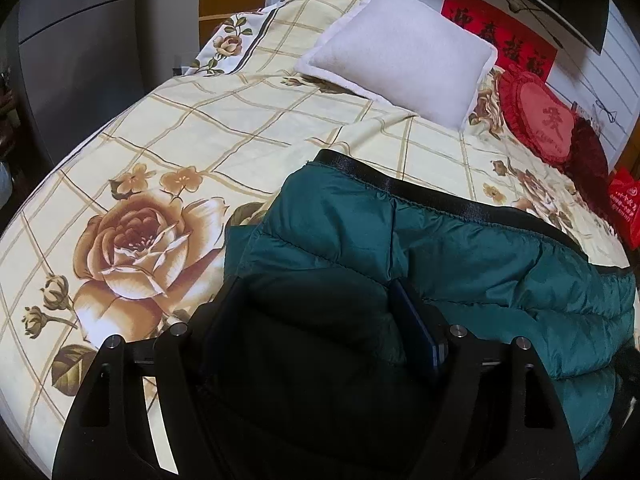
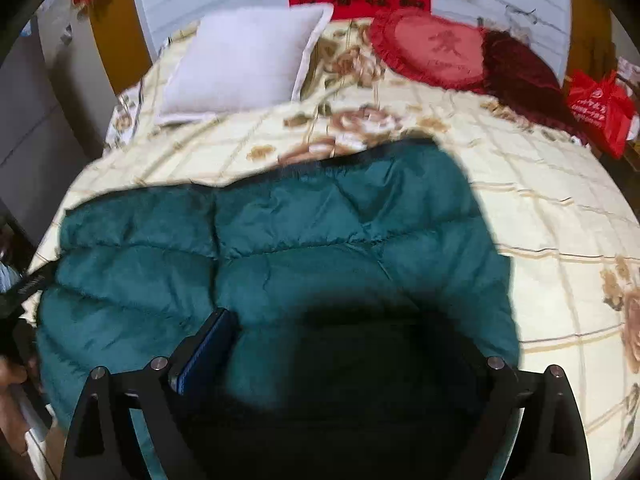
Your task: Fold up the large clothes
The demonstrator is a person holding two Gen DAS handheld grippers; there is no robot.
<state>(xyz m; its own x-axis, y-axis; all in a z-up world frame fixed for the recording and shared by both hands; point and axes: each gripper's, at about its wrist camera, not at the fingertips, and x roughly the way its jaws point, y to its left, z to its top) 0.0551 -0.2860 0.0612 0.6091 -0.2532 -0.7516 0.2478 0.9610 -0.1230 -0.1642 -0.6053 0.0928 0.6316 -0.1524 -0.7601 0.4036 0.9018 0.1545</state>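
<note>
Between both sets of wide-spread fingers: green padded jacket (image 1: pixel 460 248), flat on floral bedspread (image 1: pixel 180 128). Left gripper (image 1: pixel 320 320) and right gripper (image 2: pixel 352 344) open, nothing clamped. Judged mid-fold; next: clamp near edge, carry toward black hem. Ahead: white pillow (image 1: pixel 400 60), 1 red cushion (image 1: pixel 540 120), clear of fold.

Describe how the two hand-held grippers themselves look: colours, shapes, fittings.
Left hand-held gripper: matte black triangular frames with slot cut-outs, round silver bolt heads on top, flat blue pads inside the fingers. Right hand-held gripper: the same black frames and silver bolts, one blue pad visible. No cables or markings show.
</note>
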